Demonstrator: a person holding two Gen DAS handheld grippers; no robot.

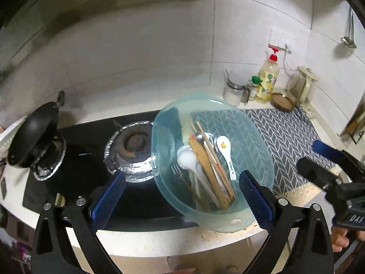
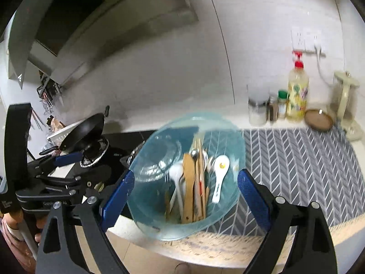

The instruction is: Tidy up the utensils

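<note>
Teal basin [image 1: 212,221] (utensils [image 1: 209,166] inside), beyond spread jaws

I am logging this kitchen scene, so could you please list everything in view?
basin: one, clear blue, at counter's front edge
wooden utensils: several, tan, in basin
spoons: a few, white, in basin
fork: one, metal, in basin
pan: one, black, tilted on left burner
stove: one, black, left of basin
mat: one, grey patterned, right of basin
oil bottle: one, yellow, by wall
jars: a few, beside bottle
kettle: one, cream, far right
ladle: one, metal, on wall
left gripper: fingers open, empty
right gripper: fingers open, empty
</note>
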